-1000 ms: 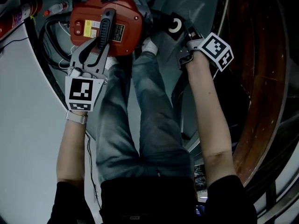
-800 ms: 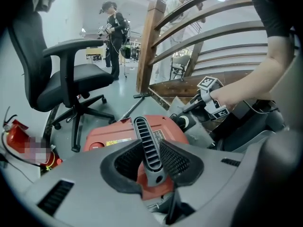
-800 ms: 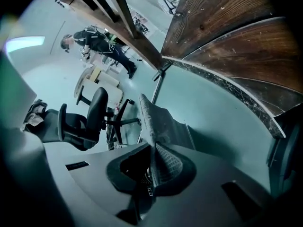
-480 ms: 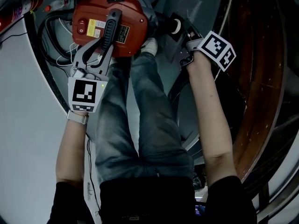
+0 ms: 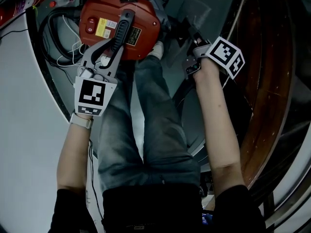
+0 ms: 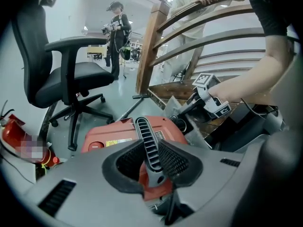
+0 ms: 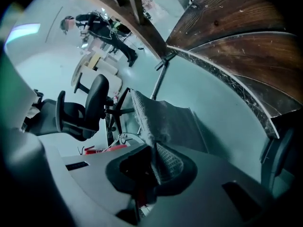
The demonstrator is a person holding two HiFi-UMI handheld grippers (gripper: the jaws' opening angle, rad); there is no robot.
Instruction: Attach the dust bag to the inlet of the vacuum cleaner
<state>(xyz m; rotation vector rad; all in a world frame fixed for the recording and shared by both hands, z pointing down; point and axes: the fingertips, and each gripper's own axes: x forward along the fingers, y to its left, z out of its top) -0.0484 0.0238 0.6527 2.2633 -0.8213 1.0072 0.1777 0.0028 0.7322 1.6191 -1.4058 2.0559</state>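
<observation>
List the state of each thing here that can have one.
Vacuum cleaner: upright on the floor.
Left gripper: closing round the vacuum's handle, not yet clamped.
Right gripper: shut on the dust bag.
Dust bag: pinched beside the vacuum; whether it's attached can't be told.
Office chair: upright, unoccupied.

Both arms extended, left forearm (image 5: pixel 73 149) and right forearm (image 5: pixel 218 125) bare, wrists straight. Left gripper (image 6: pixel 152 161) pitched steeply down; jaws closing with the vacuum handle (image 6: pixel 147 141) between them, one pad against it, a gap at the other. Right gripper (image 7: pixel 152 169) likewise pitched down, jaws pinched on the dust bag (image 7: pixel 161 122) edge.
</observation>
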